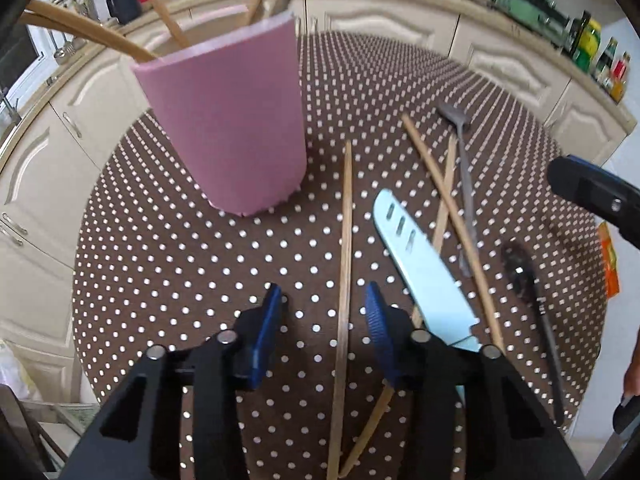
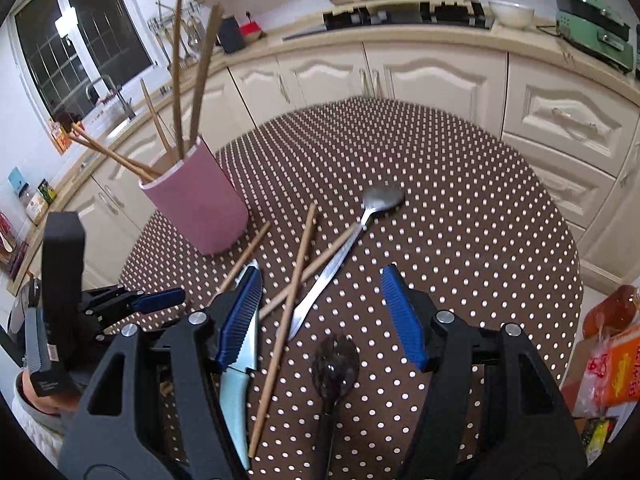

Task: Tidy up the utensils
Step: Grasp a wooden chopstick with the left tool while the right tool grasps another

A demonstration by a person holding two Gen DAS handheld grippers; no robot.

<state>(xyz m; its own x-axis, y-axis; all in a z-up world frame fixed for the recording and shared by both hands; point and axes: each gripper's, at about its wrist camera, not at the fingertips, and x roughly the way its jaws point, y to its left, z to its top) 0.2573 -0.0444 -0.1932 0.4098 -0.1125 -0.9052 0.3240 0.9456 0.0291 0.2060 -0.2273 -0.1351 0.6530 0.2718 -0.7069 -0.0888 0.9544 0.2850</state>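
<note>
A pink holder [image 1: 228, 120] [image 2: 200, 200] stands on the dotted table with several wooden chopsticks [image 2: 176, 80] in it. Loose on the cloth lie wooden chopsticks [image 1: 345, 280] [image 2: 294, 276], a pale blue knife [image 1: 420, 268] [image 2: 238, 396], a metal spoon [image 1: 464, 184] [image 2: 382, 198] and a dark spoon [image 1: 524, 276] [image 2: 335, 366]. My left gripper [image 1: 326, 312] is open and empty, with one chopstick lying between its fingers. My right gripper [image 2: 322, 312] is open and empty, above the dark spoon and a chopstick. The left gripper also shows in the right wrist view [image 2: 160, 300].
The round table [image 1: 180, 260] [image 2: 480, 220] has a brown white-dotted cloth. Cream kitchen cabinets [image 2: 420, 76] curve behind it. Orange packets [image 2: 612, 360] sit at the table's right edge. The right gripper's finger [image 1: 592, 192] shows at the right in the left wrist view.
</note>
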